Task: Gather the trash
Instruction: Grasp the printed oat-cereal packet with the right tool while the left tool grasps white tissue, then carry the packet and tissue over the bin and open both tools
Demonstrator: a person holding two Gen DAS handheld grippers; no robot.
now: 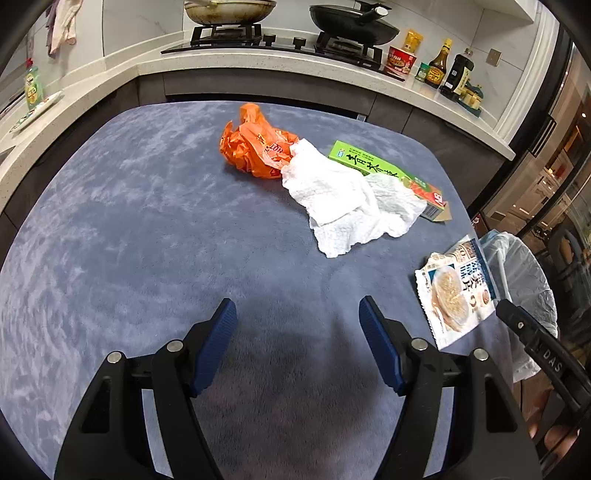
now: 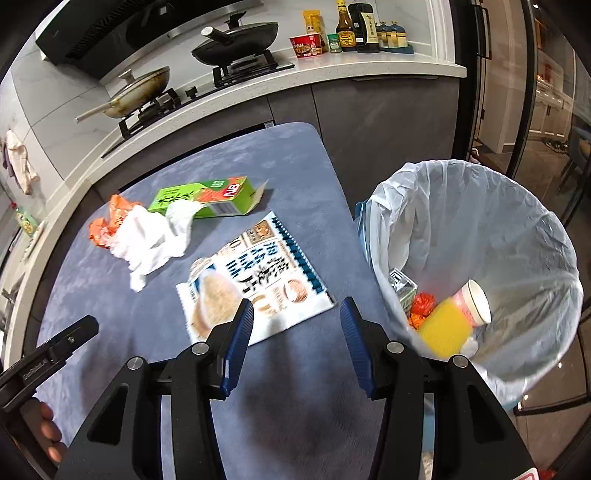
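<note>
Trash lies on a blue-grey cloth-covered table [image 1: 147, 221]. There is an orange plastic bag [image 1: 255, 147], a crumpled white paper towel [image 1: 347, 199], a green carton [image 1: 384, 170] and a printed food packet [image 1: 458, 291]. My left gripper [image 1: 297, 306] hovers open over bare cloth, well short of the paper towel. My right gripper [image 2: 297, 306] is open just above the near edge of the food packet [image 2: 255, 273], with nothing clamped. To its right stands a lined bin [image 2: 480, 206] holding a blurred yellow item [image 2: 441, 328], a cup [image 2: 476, 302] and an orange wrapper [image 2: 421, 306].
A kitchen counter [image 1: 258, 66] wraps behind the table with a stove, two pans [image 1: 351, 22] and sauce bottles [image 1: 439, 62]. The bin [image 1: 524, 273] sits off the table's right edge. The left gripper's finger [image 2: 62, 339] and a hand [image 2: 48, 432] show at the right view's lower left.
</note>
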